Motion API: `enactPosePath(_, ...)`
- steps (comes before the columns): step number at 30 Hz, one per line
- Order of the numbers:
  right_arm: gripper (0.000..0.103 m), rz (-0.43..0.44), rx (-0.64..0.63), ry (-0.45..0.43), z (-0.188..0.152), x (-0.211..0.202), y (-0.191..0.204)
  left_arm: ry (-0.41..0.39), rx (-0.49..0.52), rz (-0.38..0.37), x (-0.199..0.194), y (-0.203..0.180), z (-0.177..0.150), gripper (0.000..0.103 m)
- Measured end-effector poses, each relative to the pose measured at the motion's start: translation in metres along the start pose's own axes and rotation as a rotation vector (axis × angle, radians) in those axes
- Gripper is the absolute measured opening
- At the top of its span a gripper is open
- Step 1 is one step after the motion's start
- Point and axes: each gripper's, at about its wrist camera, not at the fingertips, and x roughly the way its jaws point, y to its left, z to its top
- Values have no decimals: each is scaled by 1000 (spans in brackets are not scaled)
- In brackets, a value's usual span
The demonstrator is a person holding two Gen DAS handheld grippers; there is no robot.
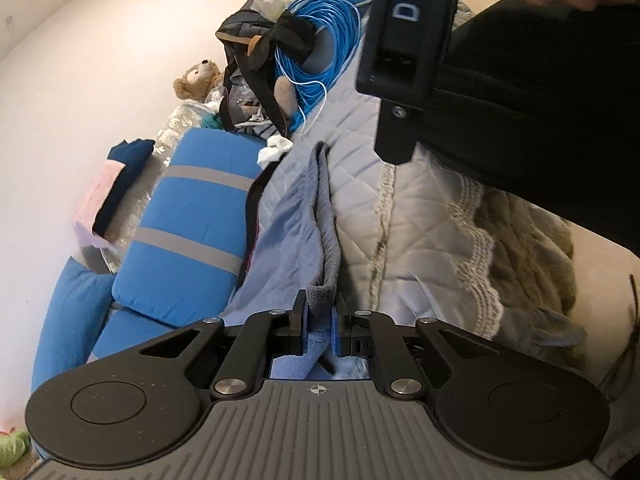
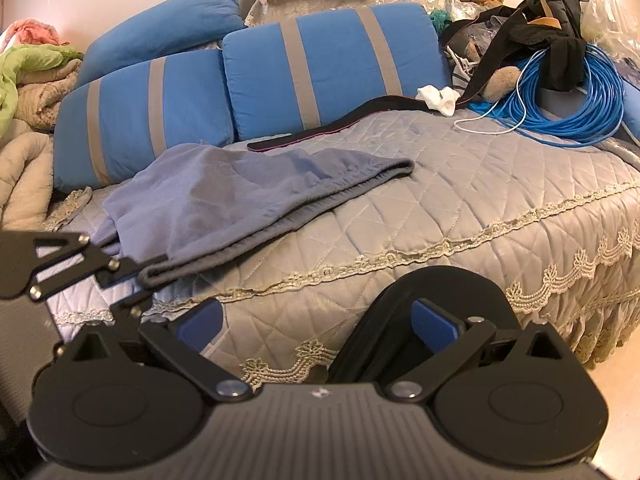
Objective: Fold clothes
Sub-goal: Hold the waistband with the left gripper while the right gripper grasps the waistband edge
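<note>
Blue-grey garment (image 1: 308,216) hem sits pinched between the left gripper (image 1: 320,330) jaws.

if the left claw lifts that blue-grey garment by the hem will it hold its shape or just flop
Probably flop: the blue-grey garment lies limp and creased on the quilted bedspread, so most would hang and drag. Its thick banded hem bunches between the left claw pads, so slipping seems unlikely. It looks light.

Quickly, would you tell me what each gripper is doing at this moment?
Left gripper: shut on the hem of the blue-grey garment.
Right gripper: open, holding nothing, above the quilted bedspread.
</note>
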Motion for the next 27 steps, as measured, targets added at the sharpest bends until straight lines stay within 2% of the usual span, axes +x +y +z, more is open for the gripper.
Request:
enactPosePath(5,103,0,-3,1,0,0,1,4,-59,1,-12,3,0,9)
enactPosePath(9,103,34,2,17,2,2,3,7,-89,2,-21,3,2,9)
enactPosePath(15,103,55,18,39,4,9,5,17,-149,-22,-25,4,-2,8)
enactPosePath(22,103,81,25,44,12,18,6,18,-155,-19,-32,6,-2,7)
enactPosePath(27,103,93,81,34,37,47,-5,23,-152,-26,-35,4,-4,8)
